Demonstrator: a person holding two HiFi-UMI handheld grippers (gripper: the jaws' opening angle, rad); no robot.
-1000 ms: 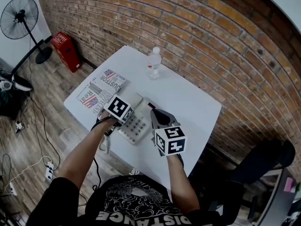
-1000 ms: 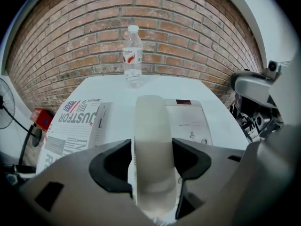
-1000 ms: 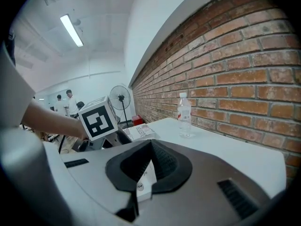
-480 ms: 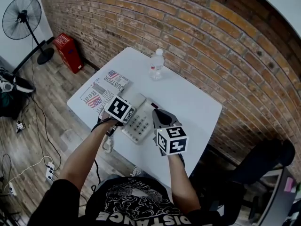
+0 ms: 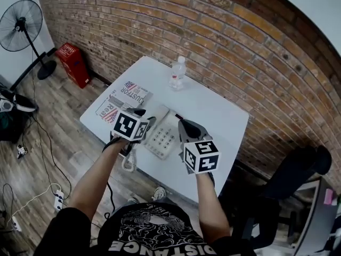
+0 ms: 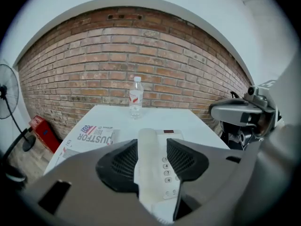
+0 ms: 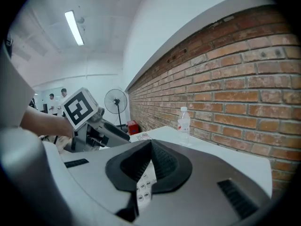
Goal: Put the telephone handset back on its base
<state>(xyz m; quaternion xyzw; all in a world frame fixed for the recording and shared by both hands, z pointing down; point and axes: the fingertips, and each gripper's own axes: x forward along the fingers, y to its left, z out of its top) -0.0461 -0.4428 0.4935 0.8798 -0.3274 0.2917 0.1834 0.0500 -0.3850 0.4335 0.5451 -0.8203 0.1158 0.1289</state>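
We cannot see the near end of the cream plastic handset (image 6: 148,168) between the closing jaws of the left gripper (image 6: 152,147).

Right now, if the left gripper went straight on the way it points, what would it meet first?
The handset: it lies on the phone, between the closing tongs of the left gripper. Past it, likely the bottle, though depth is unclear.

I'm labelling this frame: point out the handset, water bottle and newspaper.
handset (image 6: 149,168), left gripper view, middle of its back.
water bottle (image 6: 136,98), left gripper view, its label.
newspaper (image 6: 94,136), left gripper view, its headline.
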